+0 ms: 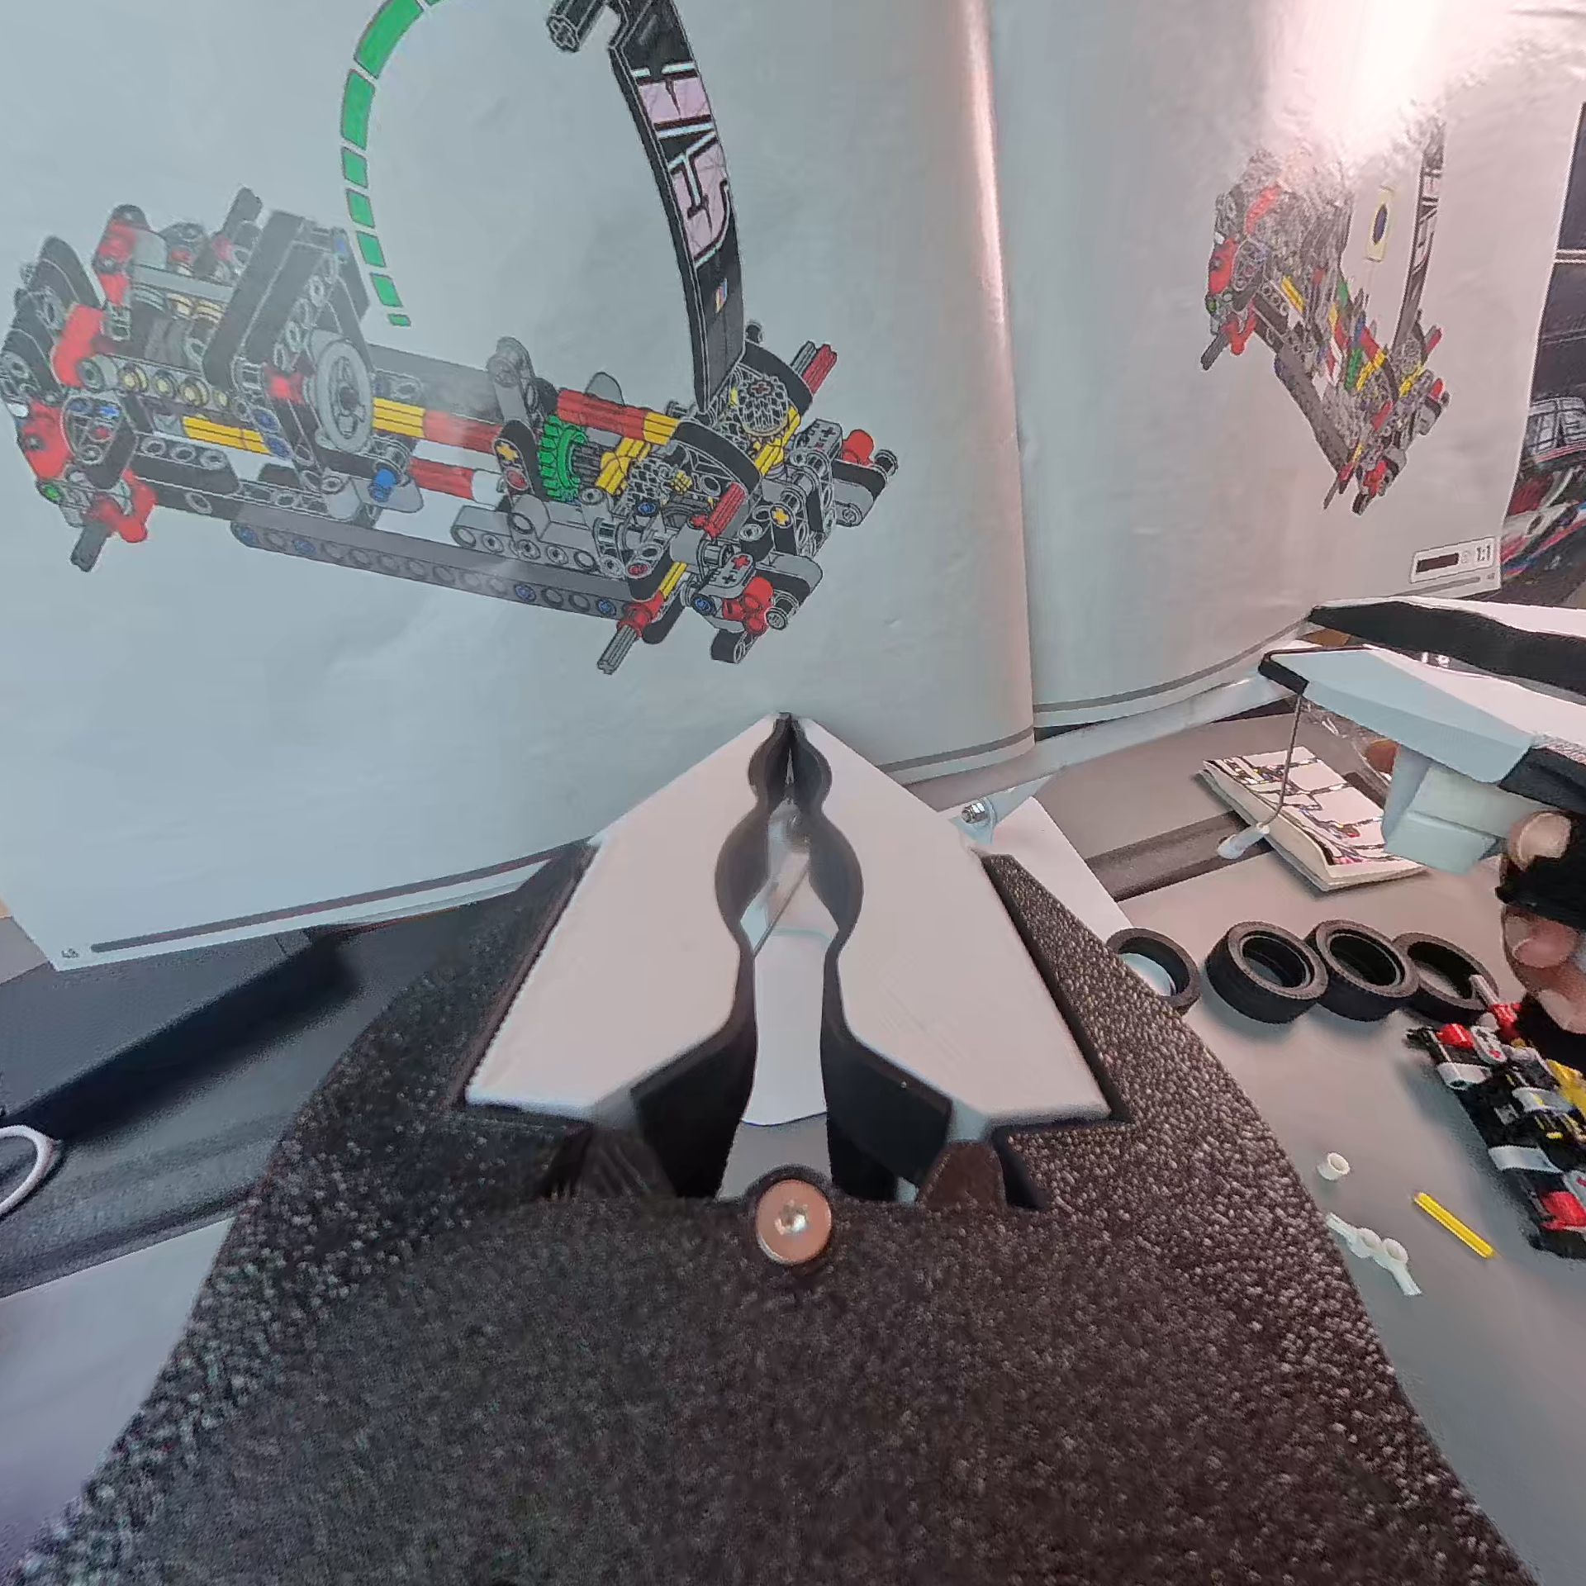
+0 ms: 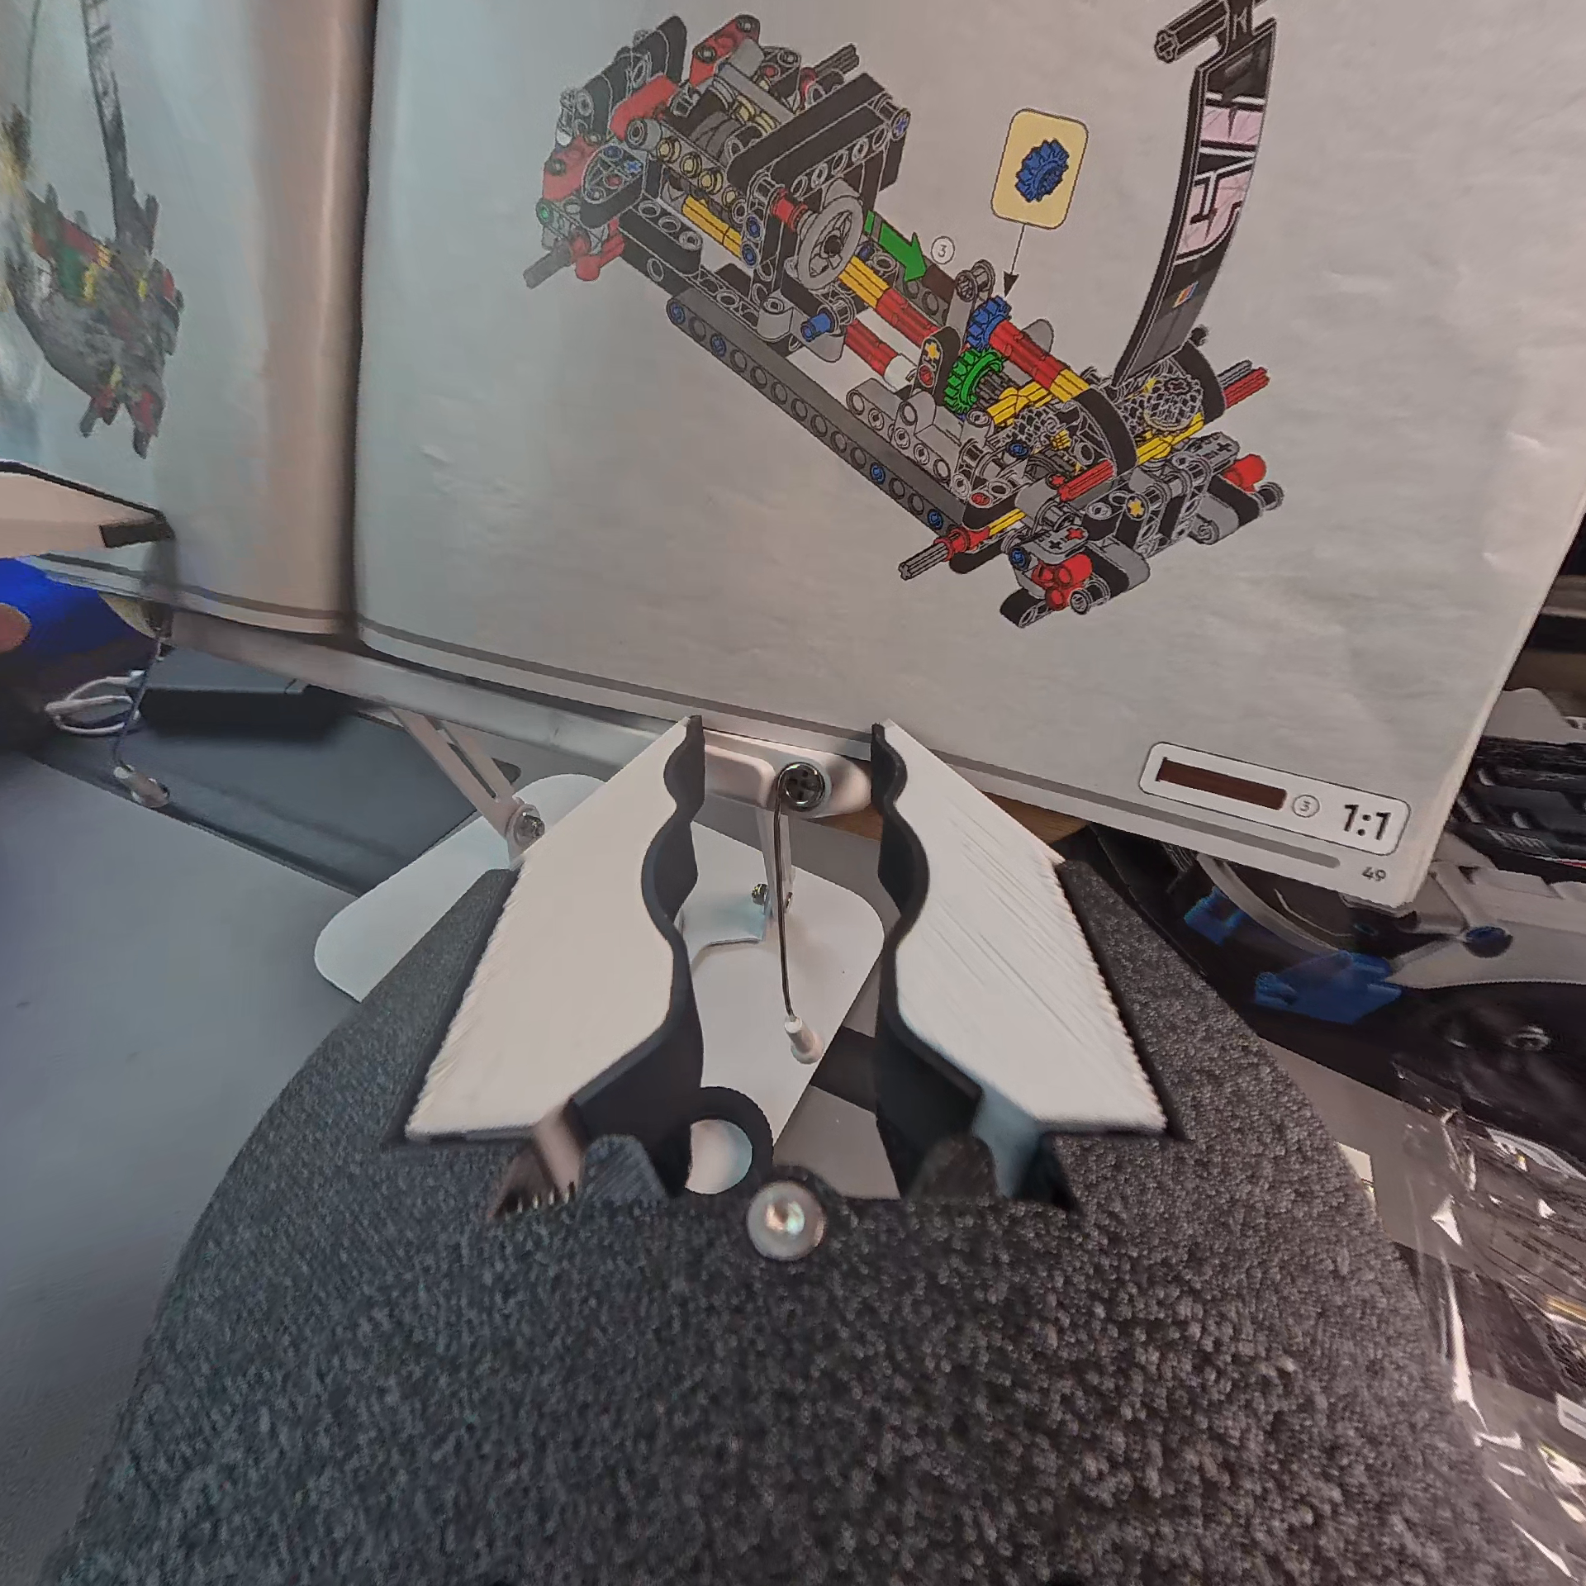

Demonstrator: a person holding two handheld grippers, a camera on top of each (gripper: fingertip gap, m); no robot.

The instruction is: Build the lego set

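An open instruction manual (image 1: 481,729) stands on a metal stand and fills the background of both views (image 2: 687,558). My left gripper (image 1: 786,726) is shut right in front of the left page's lower part, with nothing visible between its pads. My right gripper (image 2: 788,740) is open and empty, its fingertips either side of the stand's lower ledge (image 2: 738,777) and a wire page holder (image 2: 783,910). The right gripper also shows at the right of the left wrist view (image 1: 1416,695), held by a hand (image 1: 1545,901). A partly built black, red and yellow lego model (image 1: 1510,1107) lies on the table at the right.
Several black tyres (image 1: 1313,957) lie in a row on the grey table. Small white parts (image 1: 1369,1244), a yellow axle (image 1: 1453,1225) and a smaller booklet (image 1: 1304,815) lie nearby. Clear plastic bags (image 2: 1502,1287) and blue parts (image 2: 1322,987) sit at the right of the stand. Spacing between my two grippers at the tips: around 20 cm. The yellow axle (image 1: 1453,1225) is about 25 cm from my right fingertips and 30 cm from my left.
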